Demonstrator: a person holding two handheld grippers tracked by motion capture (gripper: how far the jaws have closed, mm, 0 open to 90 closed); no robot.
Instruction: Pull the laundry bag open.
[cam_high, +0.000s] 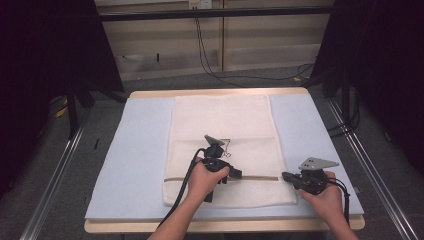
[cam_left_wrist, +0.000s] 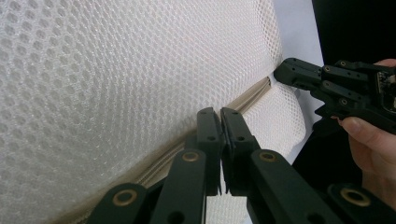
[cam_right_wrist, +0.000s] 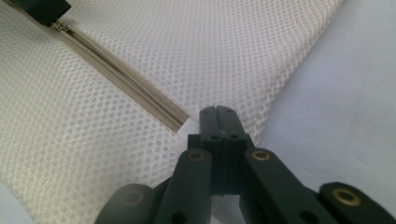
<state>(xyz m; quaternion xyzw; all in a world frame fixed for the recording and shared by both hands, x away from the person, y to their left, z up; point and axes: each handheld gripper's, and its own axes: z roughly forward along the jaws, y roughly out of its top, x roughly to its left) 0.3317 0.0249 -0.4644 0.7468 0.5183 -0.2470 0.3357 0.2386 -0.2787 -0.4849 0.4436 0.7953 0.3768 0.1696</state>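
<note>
We saw white mesh zippered bag (cam_high: 225, 145) flat on pale blue mat (cam_high: 140, 150). Left gripper (cam_left_wrist: 220, 114) closed over beige zipper (cam_right_wrist: 121, 77); whether it pinched zipper pull, we couldn't tell. Right gripper (cam_right_wrist: 217, 112) closed at zipper end, on bag's edge.

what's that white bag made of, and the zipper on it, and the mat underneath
Bag: looks like soft synthetic mesh, matte cream; the gripper views show a fine honeycomb of holes. Zipper: beige woven-looking tape, teeth probably plastic, too fine to tell. Mat: pale blue-grey, matte and smooth, possibly foam or felt.
</note>
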